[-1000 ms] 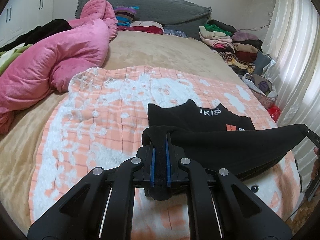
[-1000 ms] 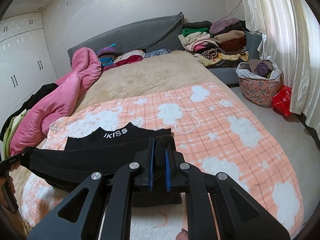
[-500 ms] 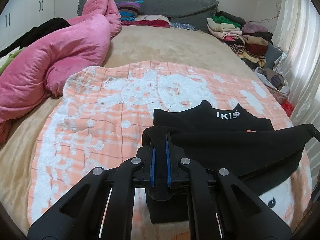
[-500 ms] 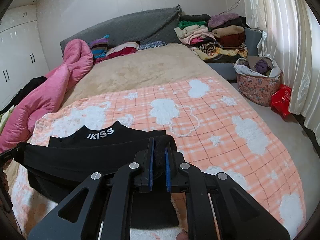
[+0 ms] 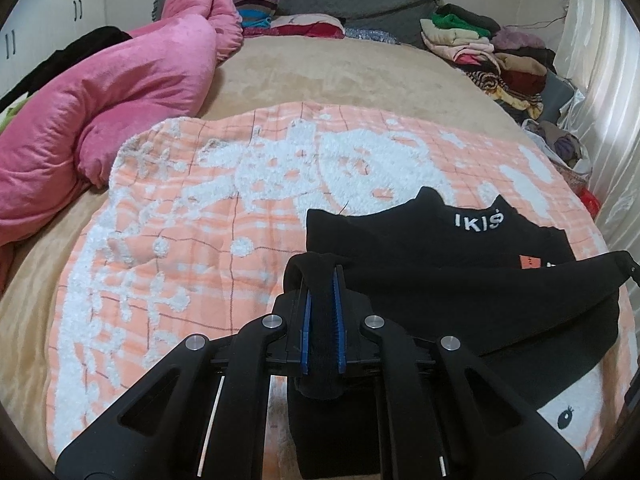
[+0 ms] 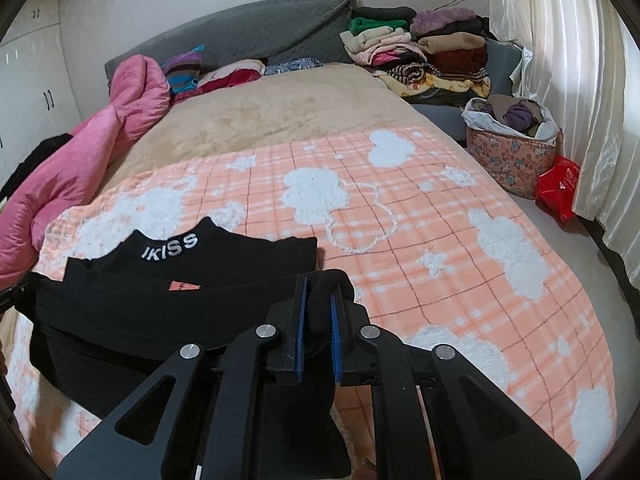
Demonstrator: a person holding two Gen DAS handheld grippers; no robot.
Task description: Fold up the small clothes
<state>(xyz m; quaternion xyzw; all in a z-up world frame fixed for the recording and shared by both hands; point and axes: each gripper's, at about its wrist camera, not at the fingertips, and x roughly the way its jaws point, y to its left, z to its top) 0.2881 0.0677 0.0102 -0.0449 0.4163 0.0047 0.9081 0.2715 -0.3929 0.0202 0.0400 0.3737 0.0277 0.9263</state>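
A wide bed (image 6: 288, 120) fills the room, covered by a tan plush sheet, with one grey padded headboard (image 6: 256, 28) against the white wall behind it. One white wardrobe (image 6: 28, 92) stands on the left of the bed, and pale curtains (image 6: 576, 92) hang on its right. One orange-and-white checked blanket (image 6: 420, 240) with cloud shapes is spread over the near half of the bed. One bulky pink duvet (image 5: 100, 108) lies bunched along the bed's left side, reaching up to the headboard. One pile of folded clothes (image 6: 420, 56) sits at the bed's far right corner, and on the floor beside the bed stands one flowered basket (image 6: 516, 156) of clothes with one red bag (image 6: 558, 188) just beside it.

One black garment (image 6: 168, 312) lies on the near end of the blanket, its long axis running across the bed. Its collar, lettered IKISS in white, points toward the headboard, and one small orange label shows below the collar. The near edge of the garment is lifted off the blanket and stretched taut between two claws. The left claw (image 5: 321, 316) is clenched on the left end of that edge, black cloth pinched between its blue pads. The right claw (image 6: 318, 324) is clenched on the right end in the same way.
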